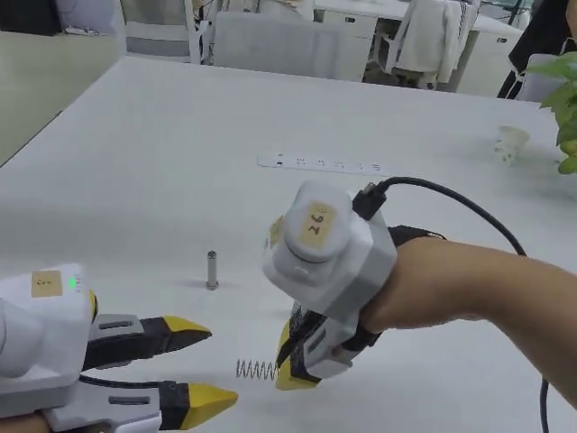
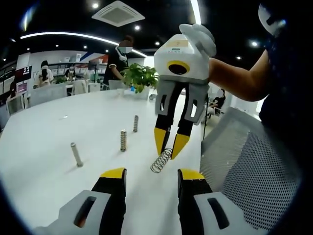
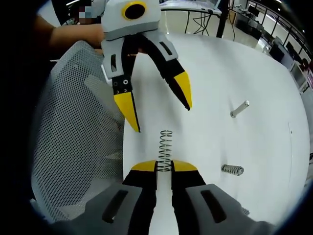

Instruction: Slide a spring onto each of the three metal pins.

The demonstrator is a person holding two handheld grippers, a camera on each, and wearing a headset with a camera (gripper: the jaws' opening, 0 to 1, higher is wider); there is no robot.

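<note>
My right gripper (image 1: 288,373) points down at the white table (image 1: 162,162), shut on one end of a loose spring (image 1: 256,368) that sticks out to the side. In its own view the right gripper (image 3: 165,167) pinches the spring (image 3: 165,146) at the base. My left gripper (image 1: 221,363) is open just left of it, yellow tips apart, holding nothing. One bare pin (image 1: 212,271) stands upright behind them. In the left gripper view the bare pin (image 2: 76,154) stands beside two pins wearing springs (image 2: 123,140) (image 2: 135,123).
A white power strip (image 1: 329,164) lies mid-table, with a paper cup (image 1: 511,144) and a green plant (image 1: 563,99) at the far right. A grey mesh chair (image 2: 244,161) stands at the table's near edge. People stand in the background.
</note>
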